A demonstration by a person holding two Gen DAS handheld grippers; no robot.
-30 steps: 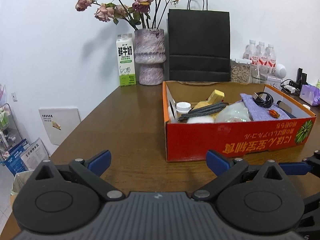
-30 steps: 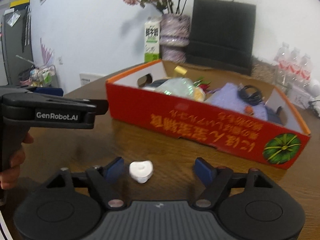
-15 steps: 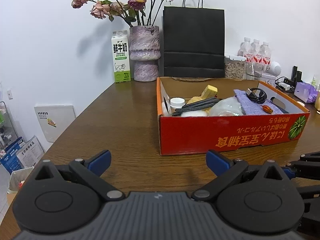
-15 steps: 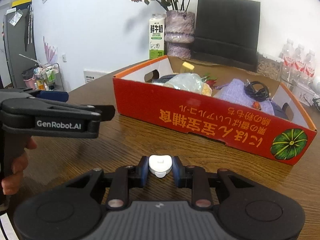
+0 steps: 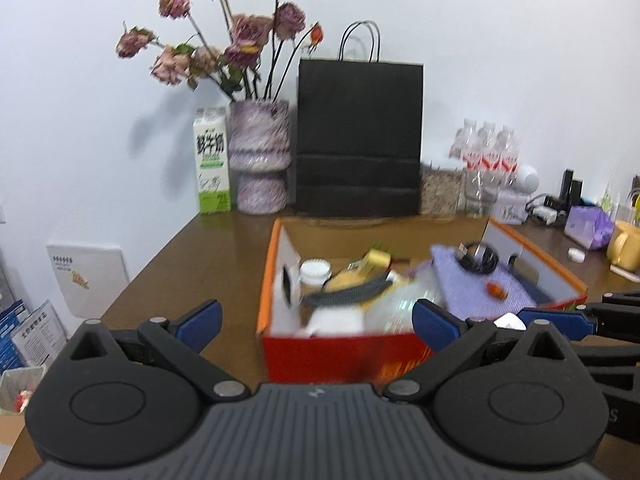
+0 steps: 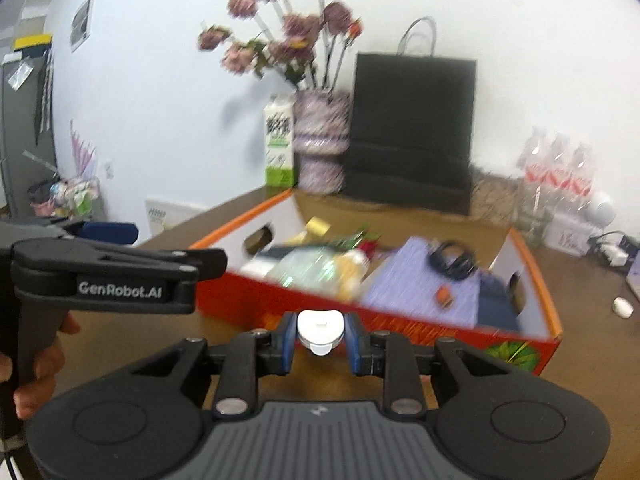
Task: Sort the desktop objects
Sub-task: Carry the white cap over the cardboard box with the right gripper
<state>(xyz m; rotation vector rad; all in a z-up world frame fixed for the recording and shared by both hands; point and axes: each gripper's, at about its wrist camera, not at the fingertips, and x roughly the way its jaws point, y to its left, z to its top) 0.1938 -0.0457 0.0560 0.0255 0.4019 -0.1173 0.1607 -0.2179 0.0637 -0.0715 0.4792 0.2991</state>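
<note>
Now we hold the right gripper [image 6: 320, 338] tilted down before the red box [image 6: 400, 320] — jaws pinching the small white object [image 6: 320, 330] — while our left gripper [image 5: 316, 318] gapes wide, empty.

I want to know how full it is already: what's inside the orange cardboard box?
In the orange box: a purple cloth with a black cable and small orange item on it, a clear plastic bag, a white-capped jar. Whatever lies beneath them is covered.
</note>
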